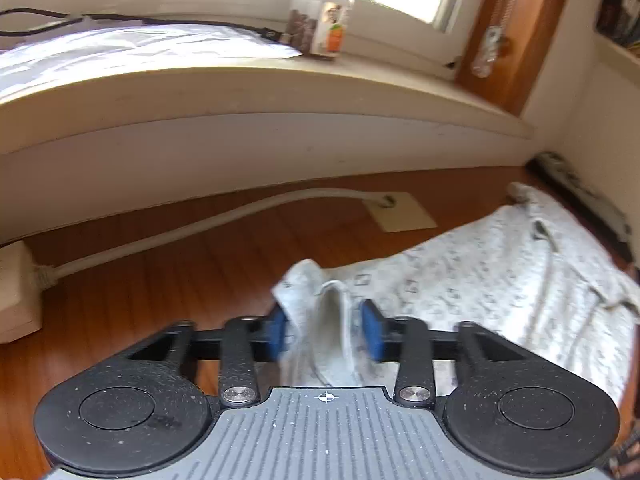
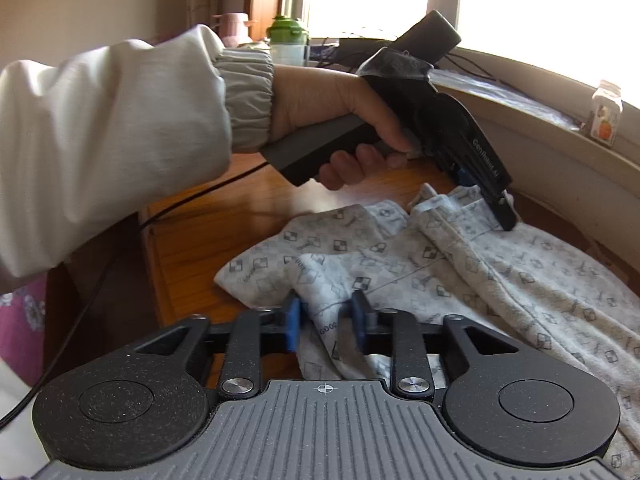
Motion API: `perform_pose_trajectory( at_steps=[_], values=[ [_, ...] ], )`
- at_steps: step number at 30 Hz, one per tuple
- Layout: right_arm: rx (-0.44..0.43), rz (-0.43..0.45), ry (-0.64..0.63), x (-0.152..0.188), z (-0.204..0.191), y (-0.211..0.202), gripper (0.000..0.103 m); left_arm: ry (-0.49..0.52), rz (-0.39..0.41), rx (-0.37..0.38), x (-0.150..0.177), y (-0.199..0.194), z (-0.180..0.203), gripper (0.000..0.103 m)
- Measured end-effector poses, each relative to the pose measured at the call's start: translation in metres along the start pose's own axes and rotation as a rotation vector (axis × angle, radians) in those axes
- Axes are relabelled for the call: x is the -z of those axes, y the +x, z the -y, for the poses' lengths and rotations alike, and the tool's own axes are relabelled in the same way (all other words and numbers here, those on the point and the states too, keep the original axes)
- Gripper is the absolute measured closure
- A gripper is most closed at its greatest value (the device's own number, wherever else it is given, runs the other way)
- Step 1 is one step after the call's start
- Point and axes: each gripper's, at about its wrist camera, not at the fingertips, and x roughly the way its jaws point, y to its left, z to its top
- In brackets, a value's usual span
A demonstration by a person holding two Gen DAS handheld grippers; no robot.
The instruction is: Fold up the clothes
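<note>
Between blue pads of left gripper [image 1: 326,330]: bunched edge of pale grey printed cotton garment [image 1: 500,272], clamped; rest spreads to gripper's right over brown wooden bench [image 1: 160,280]. Right gripper [image 2: 326,326] clamped on fabric fold at near edge, garment [image 2: 500,280] ahead of it. Step: both edges pinched for fold. Next, likely: lift together, carry evenly across, keep cloth taut.

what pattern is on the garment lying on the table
Light grey fabric printed with small dark checkered squares and tiny motifs, on the garment; clearest in the right wrist view.
</note>
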Motion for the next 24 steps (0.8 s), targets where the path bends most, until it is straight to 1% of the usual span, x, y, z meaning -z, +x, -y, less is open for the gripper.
perform_pose_trajectory(
  at_steps=[1,4,8,10,12,14,18,20,24],
  values=[
    [0.016,0.000,-0.006,-0.001,-0.001,0.001,0.090,0.017,-0.007,-0.005,0.001,-0.001,0.005,0.086],
    [0.033,0.011,-0.008,-0.001,-0.001,0.002,0.091,0.052,-0.002,-0.054,0.003,-0.004,0.016,0.091],
    [0.052,0.054,0.002,-0.003,0.002,-0.006,0.092,0.049,0.054,-0.068,-0.004,-0.021,0.020,0.092],
    [0.075,0.092,0.008,-0.007,0.007,-0.017,0.092,0.064,0.087,-0.058,-0.015,-0.036,0.027,0.092],
    [0.105,0.135,0.023,-0.013,0.015,-0.031,0.093,0.095,0.116,-0.053,-0.030,-0.050,0.042,0.092],
    [0.134,0.173,0.044,-0.017,0.027,-0.049,0.093,0.130,0.138,-0.043,-0.047,-0.061,0.062,0.092],
    [0.220,0.252,0.084,-0.016,0.056,-0.097,0.093,0.215,0.176,-0.025,-0.087,-0.066,0.120,0.092],
    [0.270,0.281,0.103,-0.010,0.071,-0.124,0.093,0.262,0.183,-0.009,-0.107,-0.062,0.153,0.092],
    [0.391,0.312,0.155,0.012,0.102,-0.179,0.093,0.348,0.179,0.026,-0.143,-0.035,0.227,0.092]
  ],
)
